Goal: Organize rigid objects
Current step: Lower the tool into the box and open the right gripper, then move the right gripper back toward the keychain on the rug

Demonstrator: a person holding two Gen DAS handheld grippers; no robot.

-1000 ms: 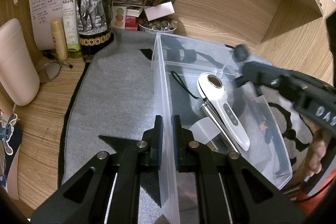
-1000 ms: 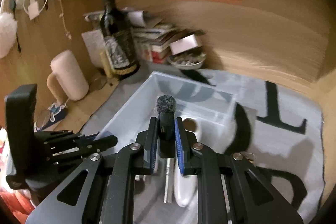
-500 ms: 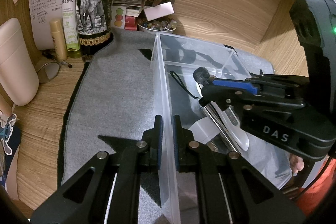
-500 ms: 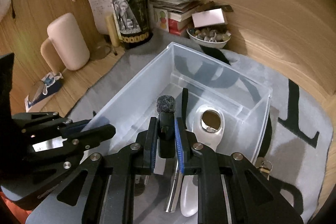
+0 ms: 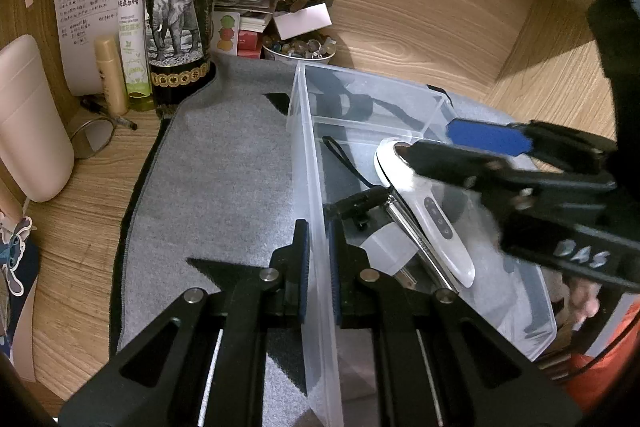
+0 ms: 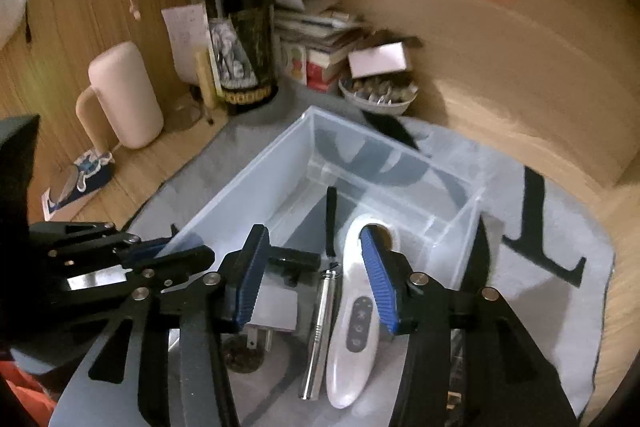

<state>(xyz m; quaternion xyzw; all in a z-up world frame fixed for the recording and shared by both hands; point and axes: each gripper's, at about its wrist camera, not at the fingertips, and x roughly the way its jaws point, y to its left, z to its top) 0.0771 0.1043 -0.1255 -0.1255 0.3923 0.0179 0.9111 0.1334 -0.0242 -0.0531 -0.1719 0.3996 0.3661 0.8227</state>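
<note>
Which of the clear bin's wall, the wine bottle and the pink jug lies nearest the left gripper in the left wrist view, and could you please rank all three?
1. Clear bin: its near wall is clamped in the left gripper.
2. Wine bottle: standing beyond the grey mat, up and left.
3. Pink jug: at the far left edge. It is only slightly farther than the bottle, so that ranking is close.

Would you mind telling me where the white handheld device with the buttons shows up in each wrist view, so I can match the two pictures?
Left wrist view: the white handheld device lies right of centre inside the clear bin, running diagonally, its round head under the right gripper.
Right wrist view: it lies low and centre-right, lengthwise, beside the metal cylinder.
Shared landmark: the dark elephant-label bottle beyond the bin.
</note>
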